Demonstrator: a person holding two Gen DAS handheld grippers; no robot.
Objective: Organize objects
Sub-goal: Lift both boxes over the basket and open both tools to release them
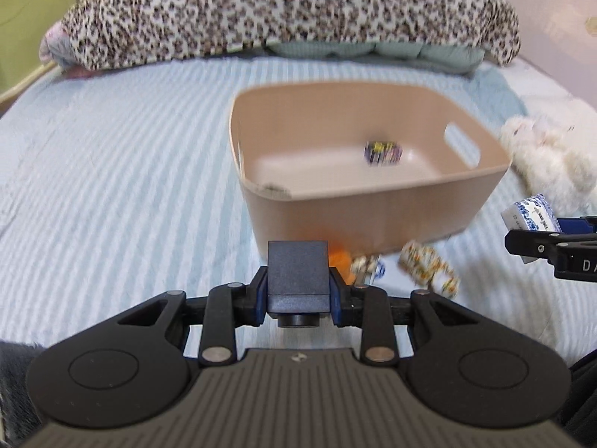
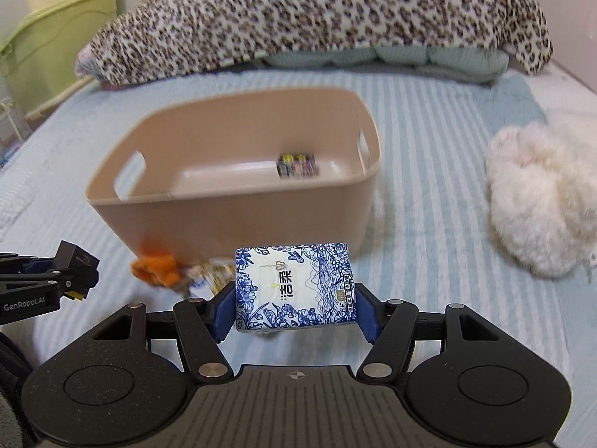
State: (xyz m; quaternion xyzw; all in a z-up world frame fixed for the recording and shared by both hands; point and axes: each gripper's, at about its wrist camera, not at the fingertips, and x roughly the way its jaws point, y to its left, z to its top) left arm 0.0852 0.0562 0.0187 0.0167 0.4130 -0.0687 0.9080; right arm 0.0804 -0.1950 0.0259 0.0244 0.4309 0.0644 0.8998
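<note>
A beige plastic bin [image 1: 373, 201] [image 2: 186, 216] stands on the bed with a pack of batteries [image 1: 383, 152] [image 2: 297, 164] on its floor. My left gripper [image 1: 298, 283] is shut on a dark blue box [image 1: 297, 272], held in front of the bin; it also shows in the right wrist view [image 2: 76, 257]. My right gripper [image 2: 294, 298] is shut on a blue-and-white tissue pack [image 2: 294, 287], also seen at the right edge of the left wrist view [image 1: 531, 214]. An orange item [image 2: 155, 267] and small patterned packets [image 1: 429, 265] lie by the bin's near wall.
A white fluffy plush toy [image 2: 541, 201] [image 1: 548, 156] lies right of the bin. A leopard-print blanket [image 1: 283, 11] and teal pillow [image 2: 410, 58] lie at the bed's far end. A green cabinet [image 2: 48, 44] stands at the left.
</note>
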